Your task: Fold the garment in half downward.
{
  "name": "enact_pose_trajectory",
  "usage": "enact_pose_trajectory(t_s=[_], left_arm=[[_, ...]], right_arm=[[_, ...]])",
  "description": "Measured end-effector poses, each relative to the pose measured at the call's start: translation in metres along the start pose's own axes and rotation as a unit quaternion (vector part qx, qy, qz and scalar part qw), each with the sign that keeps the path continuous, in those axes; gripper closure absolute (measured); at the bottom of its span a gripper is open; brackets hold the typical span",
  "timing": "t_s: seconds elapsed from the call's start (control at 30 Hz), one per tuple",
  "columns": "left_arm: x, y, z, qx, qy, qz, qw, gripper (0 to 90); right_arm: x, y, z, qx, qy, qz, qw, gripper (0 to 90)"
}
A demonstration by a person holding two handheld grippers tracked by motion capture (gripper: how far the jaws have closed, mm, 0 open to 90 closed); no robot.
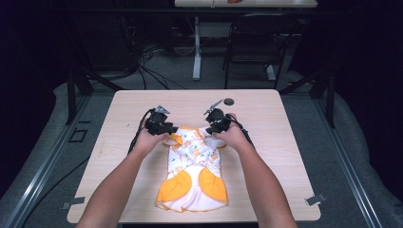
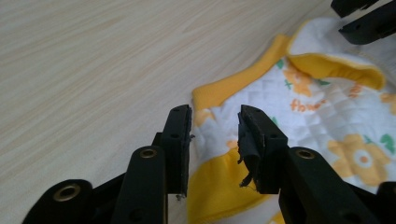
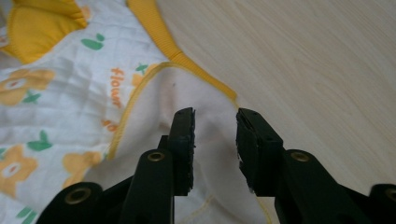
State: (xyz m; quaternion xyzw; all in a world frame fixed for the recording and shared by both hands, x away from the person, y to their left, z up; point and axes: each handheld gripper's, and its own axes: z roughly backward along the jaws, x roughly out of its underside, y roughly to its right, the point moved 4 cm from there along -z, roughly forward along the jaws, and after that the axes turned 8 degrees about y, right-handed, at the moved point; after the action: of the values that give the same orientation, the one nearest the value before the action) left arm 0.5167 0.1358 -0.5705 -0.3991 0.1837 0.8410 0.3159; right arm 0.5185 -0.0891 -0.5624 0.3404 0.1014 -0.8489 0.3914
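Forearms flank the garment (image 1: 194, 164); black disc (image 1: 229, 101) lies beyond.

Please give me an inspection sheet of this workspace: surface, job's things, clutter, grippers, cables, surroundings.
Surface: light wooden table, flat and bare around the garment.
Job's things: small white quilted garment with orange flower print and yellow trim, lying spread flat.
Clutter: small dark round object near the far edge.
Grippers: left gripper open over the yellow edge; right gripper open over the white lining; pads not pressing cloth.
Cables: black cable trailing from the left gripper.
Surroundings: grey floor with loose cables, black chair behind.
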Motion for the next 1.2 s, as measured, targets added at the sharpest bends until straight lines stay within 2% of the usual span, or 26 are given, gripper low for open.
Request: enact_pose_trajectory(t_s=[0.03, 0.07, 0.17, 0.2, 0.23, 0.3, 0.33, 0.4, 0.5, 0.57, 0.6, 0.63, 0.67, 0.7, 0.73, 0.77, 0.8, 0.87, 1.03, 1.1, 1.2], left_arm=[[0.0, 0.0, 0.0, 0.0, 0.0, 0.0, 1.0, 62.0], [0.002, -0.002, -0.002, -0.004, -0.002, 0.003, 1.0, 61.0], [0.005, -0.004, -0.007, -0.011, -0.003, 0.006, 0.9999, 57.5], [0.007, -0.005, -0.01, -0.015, -0.004, 0.003, 0.9999, 56.1], [0.007, -0.005, -0.01, -0.015, -0.004, 0.003, 0.9999, 55.5], [0.009, -0.005, -0.013, -0.019, -0.012, 0.002, 0.9997, 53.5], [0.012, -0.003, -0.016, -0.026, -0.023, -0.002, 0.9994, 52.5], [0.016, -0.001, -0.019, -0.025, -0.03, -0.008, 0.9992, 52.4], [0.019, 0.0, -0.021, -0.027, -0.029, -0.011, 0.9991, 52.4], [0.022, -0.001, -0.021, -0.028, -0.018, 0.004, 0.9994, 52.3], [0.023, -0.001, -0.021, -0.027, -0.018, 0.011, 0.9994, 52.3], [0.023, -0.001, -0.021, -0.027, -0.018, 0.011, 0.9994, 52.5], [0.023, 0.0, -0.021, -0.027, -0.018, 0.01, 0.9994, 53.2], [0.023, 0.0, -0.021, -0.027, -0.018, 0.01, 0.9994, 55.1], [0.023, 0.001, -0.021, -0.025, -0.018, 0.01, 0.9995, 57.9], [0.023, 0.002, -0.021, -0.023, -0.018, 0.009, 0.9995, 57.9], [0.022, 0.004, -0.021, -0.013, -0.021, 0.006, 0.9997, 65.6], [0.023, 0.005, -0.021, -0.006, -0.02, 0.009, 0.9997, 71.4], [0.023, 0.005, -0.021, 0.005, -0.022, 0.009, 0.9997, 76.2], [0.022, 0.006, -0.021, 0.008, -0.021, 0.012, 0.9997, 79.8], [0.022, 0.006, -0.021, 0.01, -0.024, 0.016, 0.9995, 82.7]], right_arm=[[0.0, 0.0, 0.0, 0.0, 0.0, 0.0, 1.0, 66.1], [0.002, 0.003, -0.007, 0.008, 0.003, -0.015, 0.9999, 63.5], [0.003, 0.005, -0.011, 0.008, -0.006, -0.019, 0.9998, 62.5], [0.005, 0.005, -0.016, 0.008, -0.006, -0.031, 0.9995, 60.2], [0.005, 0.005, -0.016, 0.008, -0.006, -0.031, 0.9995, 60.2], [0.007, 0.005, -0.022, 0.017, -0.007, -0.037, 0.9991, 56.4], [0.009, 0.005, -0.024, 0.019, -0.005, -0.044, 0.9988, 55.9], [0.011, 0.004, -0.025, 0.021, -0.002, -0.054, 0.9983, 56.4], [0.015, 0.004, -0.025, 0.02, -0.008, -0.061, 0.9979, 57.3], [0.018, 0.001, -0.028, 0.014, 0.016, -0.089, 0.9958, 61.9], [0.018, 0.003, -0.026, 0.008, 0.0, -0.078, 0.9969, 63.3], [0.018, 0.003, -0.026, 0.008, 0.0, -0.078, 0.9969, 63.3], [0.018, 0.002, -0.026, -0.003, -0.004, -0.09, 0.9959, 64.6], [0.018, 0.002, -0.026, -0.003, -0.004, -0.09, 0.9959, 64.6], [0.019, 0.004, -0.026, -0.011, -0.006, -0.104, 0.9945, 64.9], [0.019, 0.004, -0.026, -0.011, -0.006, -0.104, 0.9945, 64.9], [0.019, 0.005, -0.026, -0.023, -0.007, -0.119, 0.9926, 66.3], [0.02, 0.007, -0.025, -0.03, -0.01, -0.116, 0.9927, 67.9], [0.019, 0.003, -0.027, -0.028, -0.002, -0.124, 0.9918, 73.4], [0.019, 0.003, -0.026, -0.03, -0.007, -0.117, 0.9927, 76.4], [0.018, 0.0, -0.027, -0.019, 0.004, -0.109, 0.9938, 80.4]])
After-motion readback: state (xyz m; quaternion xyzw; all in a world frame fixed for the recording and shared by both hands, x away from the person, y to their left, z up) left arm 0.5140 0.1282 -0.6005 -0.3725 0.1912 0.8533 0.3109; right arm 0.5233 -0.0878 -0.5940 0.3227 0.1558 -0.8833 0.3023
